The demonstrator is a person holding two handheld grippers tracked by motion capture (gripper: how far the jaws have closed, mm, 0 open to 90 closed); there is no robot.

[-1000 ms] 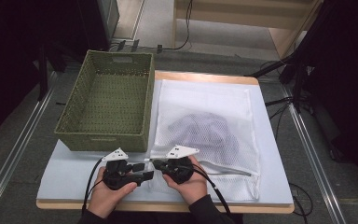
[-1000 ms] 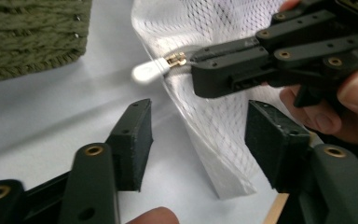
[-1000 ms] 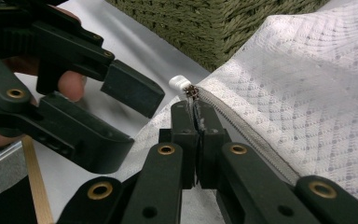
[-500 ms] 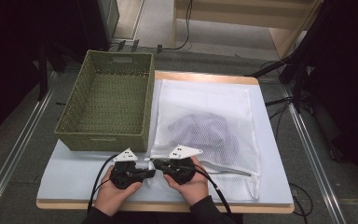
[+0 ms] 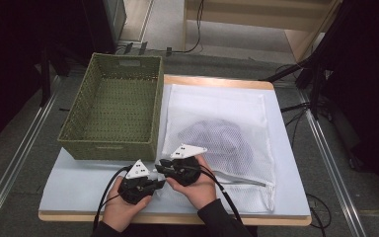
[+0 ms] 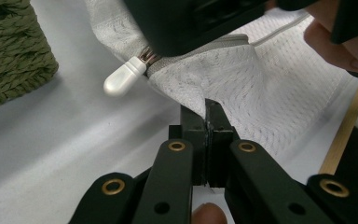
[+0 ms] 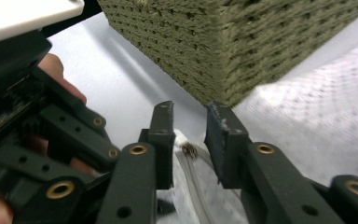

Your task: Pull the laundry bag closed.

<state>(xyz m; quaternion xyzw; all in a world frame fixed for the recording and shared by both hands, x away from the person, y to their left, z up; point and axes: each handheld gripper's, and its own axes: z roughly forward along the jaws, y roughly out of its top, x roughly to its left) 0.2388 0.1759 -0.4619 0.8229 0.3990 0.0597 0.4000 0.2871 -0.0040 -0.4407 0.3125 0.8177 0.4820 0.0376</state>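
A white mesh laundry bag (image 5: 237, 116) with a dark garment (image 5: 217, 143) inside lies on the right half of the table. My left gripper (image 5: 161, 183) (image 6: 206, 108) is shut on the bag's fabric at its near left corner, just below the zipper end. The white zipper pull (image 6: 122, 79) sticks out to the left of that corner. My right gripper (image 5: 159, 168) (image 7: 191, 112) hovers right over the zipper end. Its jaws have just been opening and stand apart, with the zipper pull (image 7: 186, 148) low between them, untouched by the pads.
A green woven basket (image 5: 113, 108) stands on the left half of the table, its near corner close to both grippers. The table's front edge (image 5: 177, 217) runs just behind the person's hands. Cables trail from both grippers toward the person.
The left gripper has shifted slightly right, up to the bag's corner, and closed on the fabric. The right gripper's jaws have parted at the zipper end.
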